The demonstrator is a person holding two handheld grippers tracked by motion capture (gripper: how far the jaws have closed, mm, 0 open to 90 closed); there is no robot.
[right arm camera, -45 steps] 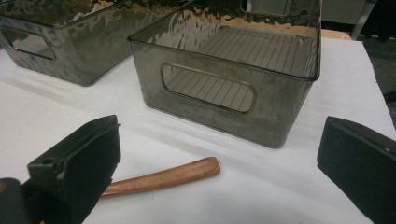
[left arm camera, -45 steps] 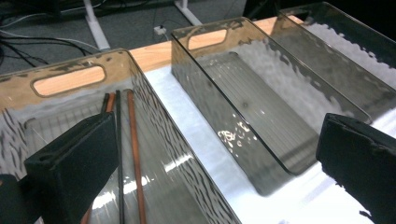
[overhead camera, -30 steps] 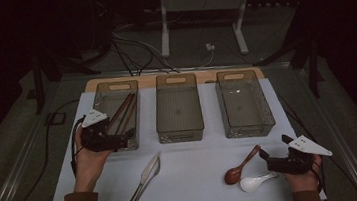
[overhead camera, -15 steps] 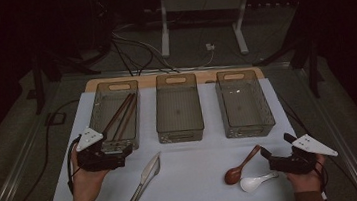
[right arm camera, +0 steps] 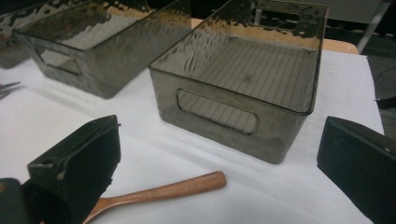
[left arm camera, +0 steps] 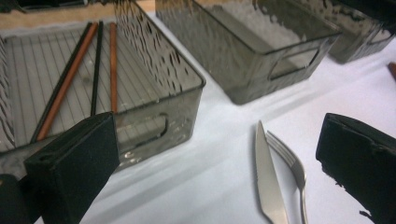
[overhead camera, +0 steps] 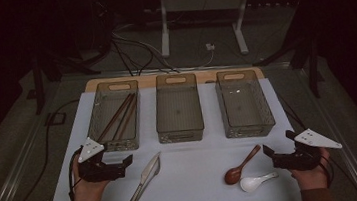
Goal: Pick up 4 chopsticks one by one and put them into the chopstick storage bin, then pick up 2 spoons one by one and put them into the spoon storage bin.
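Three smoky clear bins stand in a row on a white mat [overhead camera: 197, 199]. The left bin [overhead camera: 98, 111] [left arm camera: 187, 107] holds brown and black chopsticks [overhead camera: 120, 115] [left arm camera: 70, 77]. The middle bin [overhead camera: 180, 130] [left arm camera: 261, 79] and the right bin [overhead camera: 247, 128] [right arm camera: 219, 116] are bare inside. My left gripper [overhead camera: 123, 165] [left arm camera: 219, 154] is open just in front of the left bin, beside a knife [overhead camera: 142, 182] [left arm camera: 268, 182] and a fork [left arm camera: 292, 163]. My right gripper [overhead camera: 269, 155] [right arm camera: 219, 158] is open next to a wooden spoon [overhead camera: 239, 168] [right arm camera: 159, 192] and a white spoon [overhead camera: 255, 181].
Beyond the bins runs the wooden table edge [overhead camera: 204, 75]. Cables [overhead camera: 130, 45] and a white stand [overhead camera: 166, 26] sit on the dark floor behind. A metal rail [overhead camera: 13, 173] borders the mat on the left.
My left gripper has drawn back from the near end of the left bin toward the front edge. The right gripper has shifted slightly nearer the front edge.
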